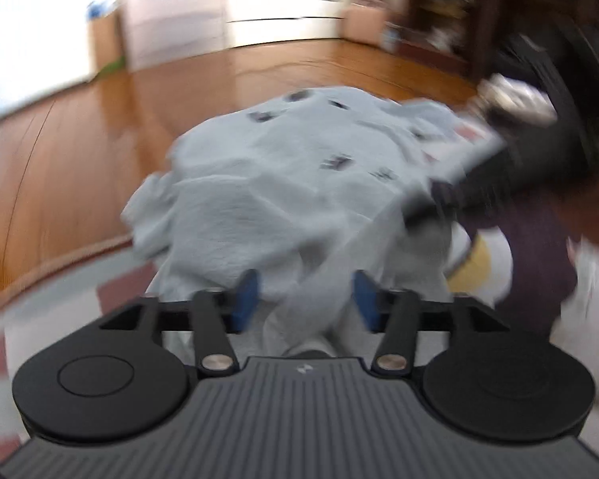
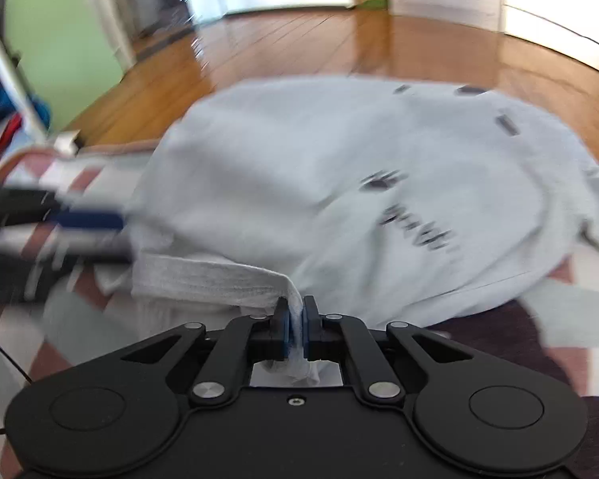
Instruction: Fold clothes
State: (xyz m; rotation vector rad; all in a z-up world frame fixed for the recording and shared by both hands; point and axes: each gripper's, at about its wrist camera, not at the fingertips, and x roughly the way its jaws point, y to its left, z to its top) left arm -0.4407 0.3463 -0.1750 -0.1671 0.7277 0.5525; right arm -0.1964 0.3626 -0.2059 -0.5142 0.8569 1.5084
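Wooden floor (image 1: 80, 151): glossy brown boards lying across the room, showing glare near the far wall. Checked mat (image 2: 60, 319): reddish-brown and pale squares, spreading over the near floor. Cardboard box (image 1: 106, 46): standing upright on the floor against the pale wall, something blue sitting on top. Dark wooden shelving (image 1: 459, 12): standing at the far right, contents blurring. Green panel (image 2: 60, 40): standing at the far left, white frame running beside it.

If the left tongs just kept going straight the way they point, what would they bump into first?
Most likely the pale grey shirt: its bunched cloth lies right ahead of the open left tongs, some already between the blue pads. Blur makes depth uncertain.
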